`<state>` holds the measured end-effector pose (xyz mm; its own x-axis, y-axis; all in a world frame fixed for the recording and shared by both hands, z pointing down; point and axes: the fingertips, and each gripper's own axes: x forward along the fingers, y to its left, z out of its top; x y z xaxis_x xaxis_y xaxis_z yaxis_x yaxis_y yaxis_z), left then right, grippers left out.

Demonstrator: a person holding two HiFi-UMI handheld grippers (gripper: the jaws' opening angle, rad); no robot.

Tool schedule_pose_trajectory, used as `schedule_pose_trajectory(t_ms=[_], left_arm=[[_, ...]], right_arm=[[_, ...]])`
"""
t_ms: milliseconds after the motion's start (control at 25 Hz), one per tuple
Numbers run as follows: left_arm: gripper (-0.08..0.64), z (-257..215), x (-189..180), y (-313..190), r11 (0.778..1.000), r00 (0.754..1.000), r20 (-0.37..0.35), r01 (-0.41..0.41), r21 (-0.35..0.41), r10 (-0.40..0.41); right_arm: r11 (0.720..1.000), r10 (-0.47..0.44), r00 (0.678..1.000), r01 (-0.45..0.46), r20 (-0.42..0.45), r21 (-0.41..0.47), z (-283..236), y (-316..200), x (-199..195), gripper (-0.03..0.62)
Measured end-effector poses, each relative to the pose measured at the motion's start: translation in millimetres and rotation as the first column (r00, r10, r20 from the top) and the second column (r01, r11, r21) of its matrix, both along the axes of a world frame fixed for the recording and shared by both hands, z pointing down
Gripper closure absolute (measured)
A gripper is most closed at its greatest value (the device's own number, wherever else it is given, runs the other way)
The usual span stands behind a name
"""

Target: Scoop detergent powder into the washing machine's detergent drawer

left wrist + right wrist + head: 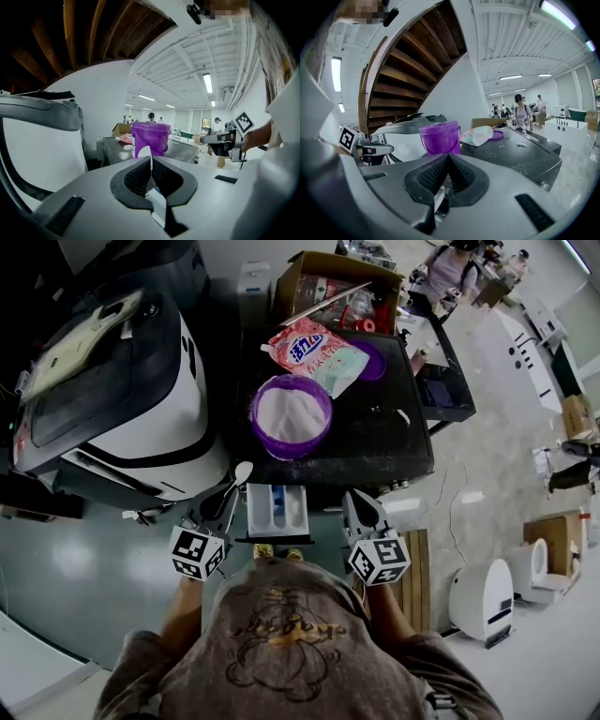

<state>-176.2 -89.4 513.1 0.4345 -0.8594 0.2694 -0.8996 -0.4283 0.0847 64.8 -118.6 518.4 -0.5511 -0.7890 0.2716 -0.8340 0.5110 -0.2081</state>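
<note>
Gripping spoon [242, 471] in left claw [227, 503], right claw [355, 499] pinched together, black worktop [380, 432], glossy floor [497, 460]

surface: black top [394, 442] | front left: open purple tub [291, 418] of white powder | just behind: detergent bag [317, 352] lying flat, overlapping purple lid [375, 360] | far edge: cardboard box [333, 282] | right: scattered powder specks [403, 415]

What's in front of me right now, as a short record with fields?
Left tongs: shut on white plastic spoon
Right tongs: shut, empty
Purple plastic bucket: open, white powder inside, on black surface
White detergent drawer: pulled out, between both tongs
Pink detergent bag: lying behind bucket
</note>
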Motion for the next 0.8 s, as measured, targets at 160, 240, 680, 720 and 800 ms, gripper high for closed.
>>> schedule_pose_trajectory(t_ms=[160, 240, 680, 720, 800], left_arm=[[0.535, -4.0, -3.7, 0.0, 1.0, 0.999, -0.028, 0.025, 0.007, -0.025], [0.535, -5.1, -3.7, 0.3, 1.0, 0.999, -0.033, 0.029, 0.008, -0.029], [0.535, -15.2, -8.1, -3.3, 0.998, 0.996, -0.064, 0.058, 0.022, -0.057], [0.535, -15.9, -8.9, -3.5, 0.998, 0.996, -0.068, 0.063, 0.023, -0.062], [0.535, -16.2, -9.8, -3.7, 0.997, 0.995, -0.075, 0.071, 0.024, -0.069]], right_arm=[[1.0, 0.0, 1.0, 0.0, -0.007, -0.001, 3.5, 1.8, -0.9, 0.589], [1.0, -0.002, 1.0, 0.002, -0.008, 0.0, 3.6, 2.5, -2.2, 0.589], [1.0, -0.009, 1.0, 0.009, -0.004, 0.021, -3.5, 1.2, -6.4, 0.595], [1.0, -0.011, 1.0, 0.011, -0.001, 0.022, -4.2, 1.3, -7.1, 0.595], [1.0, -0.015, 1.0, 0.015, 0.002, 0.023, -4.4, 1.6, -8.4, 0.595]])
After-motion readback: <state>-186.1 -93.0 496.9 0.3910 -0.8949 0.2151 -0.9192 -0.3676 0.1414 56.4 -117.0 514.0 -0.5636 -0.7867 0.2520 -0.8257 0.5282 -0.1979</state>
